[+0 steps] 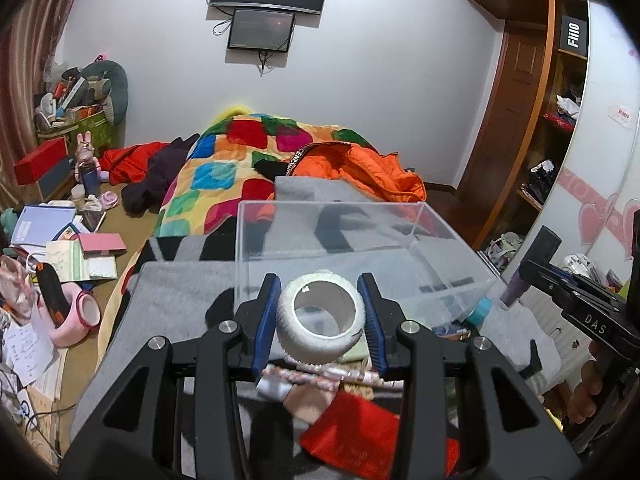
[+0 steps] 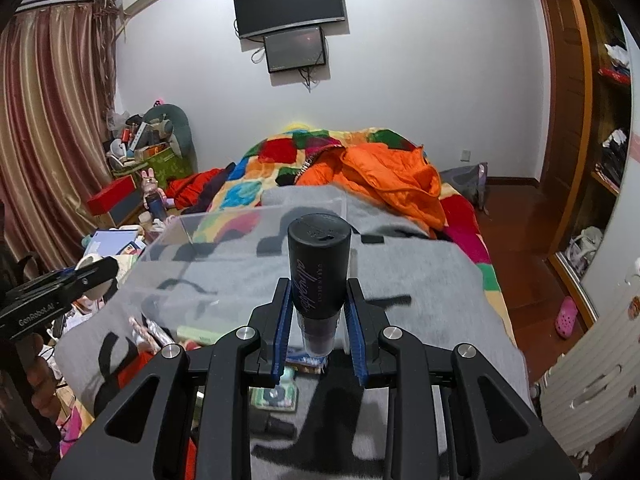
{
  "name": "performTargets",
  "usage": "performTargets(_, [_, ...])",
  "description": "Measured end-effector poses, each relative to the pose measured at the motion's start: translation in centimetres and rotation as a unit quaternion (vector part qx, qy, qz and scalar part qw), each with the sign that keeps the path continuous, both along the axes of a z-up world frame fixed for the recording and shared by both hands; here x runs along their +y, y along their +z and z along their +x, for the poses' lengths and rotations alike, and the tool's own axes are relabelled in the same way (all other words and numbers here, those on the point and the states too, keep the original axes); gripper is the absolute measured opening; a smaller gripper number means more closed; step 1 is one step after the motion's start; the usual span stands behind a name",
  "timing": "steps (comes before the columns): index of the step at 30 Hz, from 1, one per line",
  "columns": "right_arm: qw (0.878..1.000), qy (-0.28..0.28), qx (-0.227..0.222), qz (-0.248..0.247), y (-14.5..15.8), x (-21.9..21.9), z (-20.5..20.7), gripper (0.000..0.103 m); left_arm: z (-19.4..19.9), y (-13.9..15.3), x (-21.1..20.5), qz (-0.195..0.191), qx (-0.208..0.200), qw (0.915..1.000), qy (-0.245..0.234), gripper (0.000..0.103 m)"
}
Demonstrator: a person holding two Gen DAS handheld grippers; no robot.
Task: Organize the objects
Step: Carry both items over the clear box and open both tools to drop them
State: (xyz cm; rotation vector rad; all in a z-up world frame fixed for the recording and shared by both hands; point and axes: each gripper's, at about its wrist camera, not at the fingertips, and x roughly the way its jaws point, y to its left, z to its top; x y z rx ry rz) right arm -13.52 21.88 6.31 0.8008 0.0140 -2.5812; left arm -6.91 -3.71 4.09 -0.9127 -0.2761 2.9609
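Both picks done, drop-off left: left claw (image 1: 321,317) clenched on white tape roll (image 1: 320,316), right claw (image 2: 319,320) on black cosmetics bottle (image 2: 319,270), both w/ clear box (image 1: 360,248) just ahead on bed, apparently empty.

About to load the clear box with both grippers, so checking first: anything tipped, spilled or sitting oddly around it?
Nothing spilled or damaged. The clear box sits tilted on the rumpled grey blanket, so it may rock. The left gripper holds the white tape roll; the right gripper holds the dark bottle upright.
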Motion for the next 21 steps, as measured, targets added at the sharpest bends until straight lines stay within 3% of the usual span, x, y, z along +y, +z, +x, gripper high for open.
performTargets(11, [0.999, 0.006, 0.029, 0.011, 1.8, -2.9, -3.7, 0.023, -5.2, -0.4, -0.5, -0.002, -0.024, 0.9997, -0.005, 0.039])
performTargets(21, [0.996, 0.019, 0.010, 0.086, -0.9, -6.3, -6.8, 0.023, -8.3, -3.6, -0.5, -0.011, -0.074, 0.9972, -0.009, 0.039])
